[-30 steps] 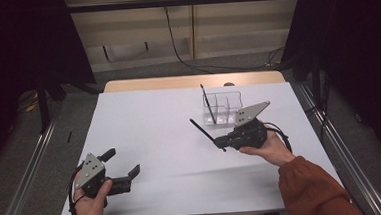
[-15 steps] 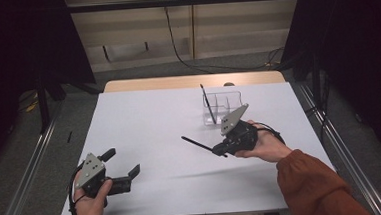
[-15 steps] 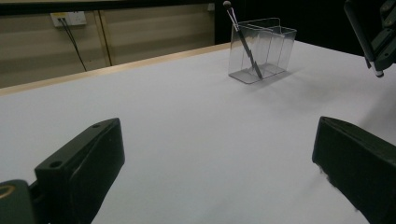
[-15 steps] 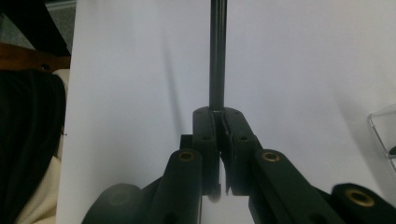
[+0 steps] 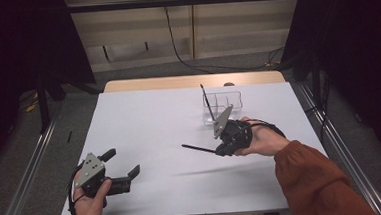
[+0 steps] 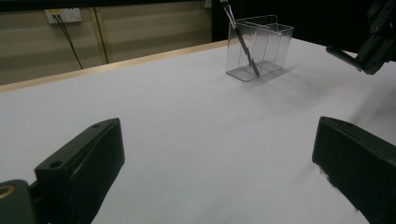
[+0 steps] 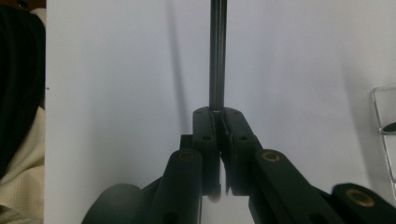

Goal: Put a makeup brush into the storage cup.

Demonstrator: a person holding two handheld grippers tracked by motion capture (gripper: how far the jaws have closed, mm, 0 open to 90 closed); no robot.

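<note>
My right gripper is shut on the end of a thin black pen, held just above the white table right of centre; the pen sticks out to the left. In the right gripper view the jaws pinch the pen, which runs straight ahead. Behind it a clear compartment box holds another black pen, leaning left. My left gripper rests at the front left, open and holding nothing. The left gripper view shows the box, its pen and the held pen's tip.
The white tabletop has a wooden strip along its far edge. Metal rails run down both sides of the table. A person's lap shows at the left of the right gripper view.
My right hand has drifted left and nearer, away from the box, and the held pen has swung from pointing up-left to lying flatter toward the left. The left gripper has stayed put.
</note>
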